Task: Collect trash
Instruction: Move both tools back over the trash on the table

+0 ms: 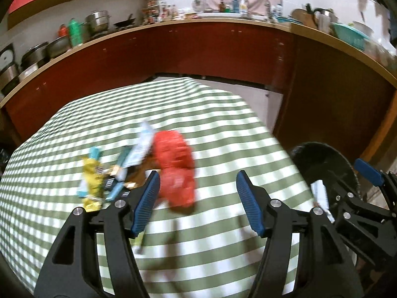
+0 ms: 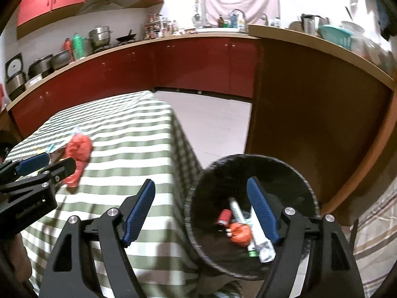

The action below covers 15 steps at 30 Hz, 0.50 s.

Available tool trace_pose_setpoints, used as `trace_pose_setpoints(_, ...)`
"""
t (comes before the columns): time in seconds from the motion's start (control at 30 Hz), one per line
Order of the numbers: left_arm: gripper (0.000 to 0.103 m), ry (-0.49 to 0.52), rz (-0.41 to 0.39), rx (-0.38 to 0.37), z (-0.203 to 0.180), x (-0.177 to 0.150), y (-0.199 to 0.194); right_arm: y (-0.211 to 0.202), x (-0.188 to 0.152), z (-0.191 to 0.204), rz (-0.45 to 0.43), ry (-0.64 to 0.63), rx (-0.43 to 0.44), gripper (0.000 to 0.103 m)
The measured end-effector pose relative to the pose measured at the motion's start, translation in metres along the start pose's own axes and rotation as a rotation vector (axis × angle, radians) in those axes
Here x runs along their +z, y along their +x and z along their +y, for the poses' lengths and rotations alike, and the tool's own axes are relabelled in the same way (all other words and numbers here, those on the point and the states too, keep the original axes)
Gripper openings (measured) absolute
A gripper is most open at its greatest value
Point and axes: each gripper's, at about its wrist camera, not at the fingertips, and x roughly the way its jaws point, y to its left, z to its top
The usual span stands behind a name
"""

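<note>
Trash (image 1: 139,166) lies in a loose heap on the green-and-white checked tablecloth (image 1: 223,129), toward the left side of the table as the left wrist camera sees it. In the heap are a crumpled red plastic bag (image 1: 177,171), a pale blue-and-white wrapper (image 1: 141,146) leaning against the bag's left side, a yellow packet (image 1: 91,176) further left, and a few small teal and dark scraps between them; motion blur hides the finer detail.

At the table's right edge, on the floor, stands a round black bin (image 2: 250,213). Inside it lie a small red can (image 2: 224,217), an orange crumpled piece (image 2: 239,232) and a white tube-like wrapper (image 2: 258,238), all touching one another near the bottom.

Over the near part of the cloth hangs the left gripper (image 1: 197,202), its blue-padded fingers (image 1: 146,202) standing well apart with nothing between them; the red bag lies just beyond the left fingertip. The right gripper (image 2: 202,209) hangs over the table's right edge and the bin's rim, its fingers (image 2: 261,211) also wide apart and empty; the right finger is seen against the bin's opening, the left one against the cloth.

Beyond the table runs a red cabinet front (image 1: 173,49) under a curved worktop (image 1: 153,26) crowded with pots, bottles and jars.
</note>
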Motion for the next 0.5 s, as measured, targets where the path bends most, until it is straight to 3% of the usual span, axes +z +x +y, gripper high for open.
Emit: trace_pose_setpoints(0.5, 0.062, -0.157, 0.032, 0.152, 0.121, -0.019, -0.006, 0.013, 0.014, 0.092, 0.005, -0.1, 0.105, 0.076)
